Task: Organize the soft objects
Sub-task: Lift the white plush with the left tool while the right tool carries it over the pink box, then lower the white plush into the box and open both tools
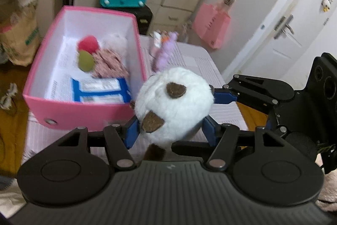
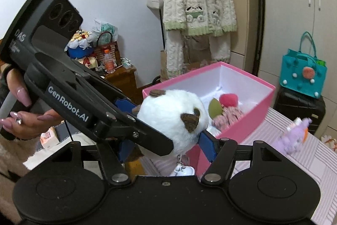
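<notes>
Pink-striped cloth covers the table (image 1: pixel 210 69), with white cupboards and a door behind it. On it I see a pink box (image 1: pixel 84 113) holding a red ball (image 1: pixel 87 43), a green ball (image 1: pixel 85 60) and a pink checked toy (image 1: pixel 109 64). A purple plush (image 1: pixel 164 52) lies on the cloth just beside the box. I have a white plush (image 1: pixel 174 107) with brown patches held up just beside the box's near corner. My left claw (image 1: pixel 170 130) is clamped on its lower sides; my right claw (image 2: pixel 166 144) also presses on it, one blue finger (image 1: pixel 223 96) meeting its right side. A teal bag (image 2: pixel 303 75) sits on a black case behind.
</notes>
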Motion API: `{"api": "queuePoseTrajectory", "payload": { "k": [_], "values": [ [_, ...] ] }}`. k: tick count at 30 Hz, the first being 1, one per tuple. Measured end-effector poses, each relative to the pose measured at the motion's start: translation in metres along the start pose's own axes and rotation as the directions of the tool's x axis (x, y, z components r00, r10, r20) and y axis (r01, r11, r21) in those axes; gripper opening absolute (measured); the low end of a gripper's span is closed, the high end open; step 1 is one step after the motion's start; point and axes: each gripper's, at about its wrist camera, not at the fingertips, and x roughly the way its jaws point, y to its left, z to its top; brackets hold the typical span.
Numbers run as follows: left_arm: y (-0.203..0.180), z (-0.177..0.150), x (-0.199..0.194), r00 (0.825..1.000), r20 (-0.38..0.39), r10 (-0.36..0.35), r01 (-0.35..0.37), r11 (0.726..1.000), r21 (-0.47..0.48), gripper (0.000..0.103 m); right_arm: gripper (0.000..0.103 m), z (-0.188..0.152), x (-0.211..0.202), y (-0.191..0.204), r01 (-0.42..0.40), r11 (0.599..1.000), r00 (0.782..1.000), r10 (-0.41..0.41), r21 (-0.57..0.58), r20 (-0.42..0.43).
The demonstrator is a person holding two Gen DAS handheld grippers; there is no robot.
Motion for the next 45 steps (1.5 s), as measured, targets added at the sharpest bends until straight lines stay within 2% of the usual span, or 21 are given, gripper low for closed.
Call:
{"api": "queuePoseTrajectory", "payload": {
  "k": [5,8,13,16,21,29,32,36,45],
  "values": [
    [0.024,0.019,-0.004,0.995,0.087,0.044,-0.048,0.998,0.043,0.061,0.071,0.027,0.033,-0.017,-0.030,0.999,0.999,0.031,-0.017,0.019],
    [0.046,0.029,-0.004,0.988,0.148,0.046,-0.052,0.998,0.034,0.061,0.070,0.043,0.052,-0.024,-0.035,0.999,0.999,0.036,-0.018,0.027],
    [0.079,0.059,0.007,0.983,0.173,0.060,-0.060,0.998,-0.005,0.062,0.069,0.065,0.084,-0.039,-0.021,0.997,0.997,0.026,-0.070,0.070],
    [0.101,0.079,0.019,0.980,0.183,0.074,-0.067,0.997,-0.043,0.062,0.068,0.074,0.101,-0.052,-0.023,0.986,0.992,0.043,-0.164,0.120],
    [0.130,0.095,0.049,0.987,0.145,0.073,-0.057,0.992,-0.110,0.062,0.066,0.091,0.136,-0.069,-0.011,0.978,0.999,0.019,-0.209,0.040],
    [0.162,0.112,0.093,0.995,0.057,0.079,-0.069,0.983,-0.169,0.062,0.063,0.093,0.177,-0.094,-0.002,0.974,0.998,-0.012,-0.228,-0.063],
    [0.167,0.119,0.106,0.994,0.029,0.105,-0.099,0.982,-0.159,0.062,0.063,0.094,0.190,-0.101,-0.004,0.969,0.996,-0.017,-0.247,-0.085],
    [0.168,0.127,0.117,0.986,0.000,0.166,-0.165,0.981,-0.105,0.061,0.063,0.096,0.204,-0.105,-0.014,0.944,0.994,-0.022,-0.329,-0.105],
    [0.171,0.133,0.122,0.978,0.012,0.207,-0.205,0.973,-0.105,0.059,0.066,0.102,0.217,-0.116,-0.045,0.920,0.993,-0.002,-0.389,-0.119]
  ]
}}
